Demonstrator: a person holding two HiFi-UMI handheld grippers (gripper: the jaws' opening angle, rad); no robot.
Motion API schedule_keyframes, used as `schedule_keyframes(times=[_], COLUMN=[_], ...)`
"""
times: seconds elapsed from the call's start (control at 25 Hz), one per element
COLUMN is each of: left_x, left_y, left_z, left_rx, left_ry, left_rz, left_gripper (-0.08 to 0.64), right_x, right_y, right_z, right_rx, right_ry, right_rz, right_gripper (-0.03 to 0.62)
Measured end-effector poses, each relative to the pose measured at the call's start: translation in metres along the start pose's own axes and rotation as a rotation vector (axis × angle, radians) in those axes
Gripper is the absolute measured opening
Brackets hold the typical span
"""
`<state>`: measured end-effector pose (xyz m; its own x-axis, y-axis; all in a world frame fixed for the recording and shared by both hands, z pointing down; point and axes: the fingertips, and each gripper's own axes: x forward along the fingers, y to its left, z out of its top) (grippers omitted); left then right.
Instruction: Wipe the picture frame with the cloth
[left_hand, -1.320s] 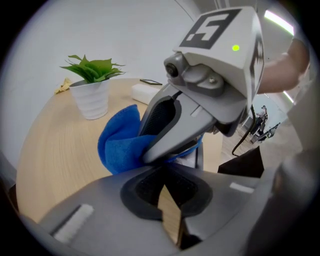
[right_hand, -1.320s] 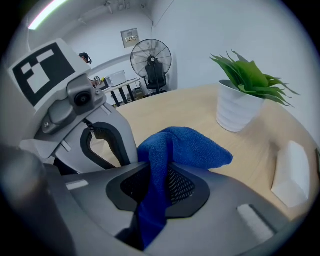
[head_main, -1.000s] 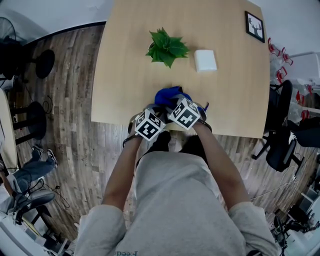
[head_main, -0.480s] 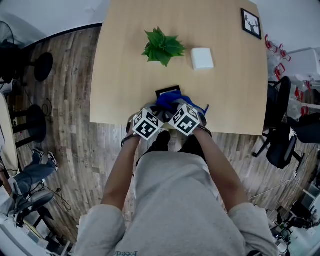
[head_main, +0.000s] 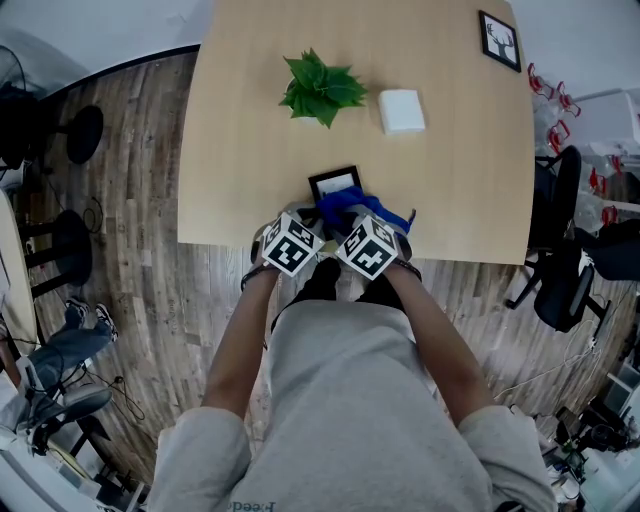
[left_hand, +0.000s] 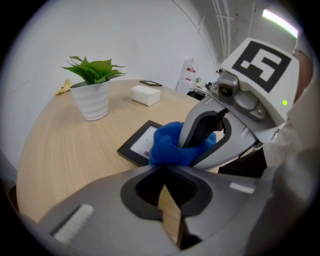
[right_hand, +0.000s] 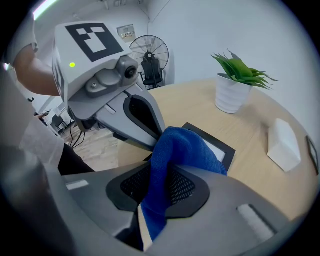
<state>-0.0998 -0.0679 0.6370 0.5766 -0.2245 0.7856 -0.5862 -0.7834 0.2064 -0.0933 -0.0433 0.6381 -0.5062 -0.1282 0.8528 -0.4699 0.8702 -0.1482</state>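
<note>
Standing right by the table (head_main: 240, 150) here. The right gripper (right_hand: 155, 192) is clamped on the blue cloth (right_hand: 177, 150), which spills forward out of the jaws and looks to be resting on the picture frame (head_main: 335, 184). The frame lies flat near the middle of the table's near edge, and the cloth covers its right, nearer part. The left gripper (left_hand: 165, 192) sits just beside the right one at that same edge. Its jaws are pinched together with nothing in them, and it isn't touching the frame as far as I can see.

So the wiping looks under way, imo. To do it well I'd drag the cloth across the glass toward the frame's far left corner, which is bare. Keep the bunched part pressed flat so the hard jaw tips don't scrape the glass. The frame looks light and lies loose close to the edge, so it'll probably slide. Planting the left gripper on its border or against its side should stop that. I'd also push away from the near edge, not toward it.

Containers:
- A white ribbed pot (left_hand: 92, 100) toward the far edge holds a green leafy plant (head_main: 320, 88).
- Just right of it is a white block (head_main: 402, 111); I can't tell if it opens.
- A second frame (head_main: 499, 41) at the far right corner holds a deer picture.
- The near frame holds a pale insert, too small to make out.
</note>
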Motion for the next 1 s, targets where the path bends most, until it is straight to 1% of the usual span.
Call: schedule_keyframes(times=[0.4,0.68,0.84,1.0], left_x=[0.001,-0.001,0.0,0.0], left_y=[0.001,0.001,0.001,0.002], left_z=[0.0,0.001,0.0,0.001], left_rx=[-0.008,-0.014,-0.021,-0.018], left_ry=[0.0,0.0,0.001,0.005], left_rz=[0.001,0.007,0.01,0.016], left_gripper=[0.052,0.052,0.052,0.052], right_x=[-0.005,-0.004,-0.002,-0.001], right_y=[0.018,0.032,0.044,0.048], right_z=[-0.001,0.0,-0.001,-0.003], right_rx=[-0.021,-0.052,-0.076,-0.084], right_ry=[-0.011,-0.01,-0.01,-0.013], right_rz=[-0.006,0.009,0.038,0.032], right_gripper=[0.077,0.077,0.077,0.077])
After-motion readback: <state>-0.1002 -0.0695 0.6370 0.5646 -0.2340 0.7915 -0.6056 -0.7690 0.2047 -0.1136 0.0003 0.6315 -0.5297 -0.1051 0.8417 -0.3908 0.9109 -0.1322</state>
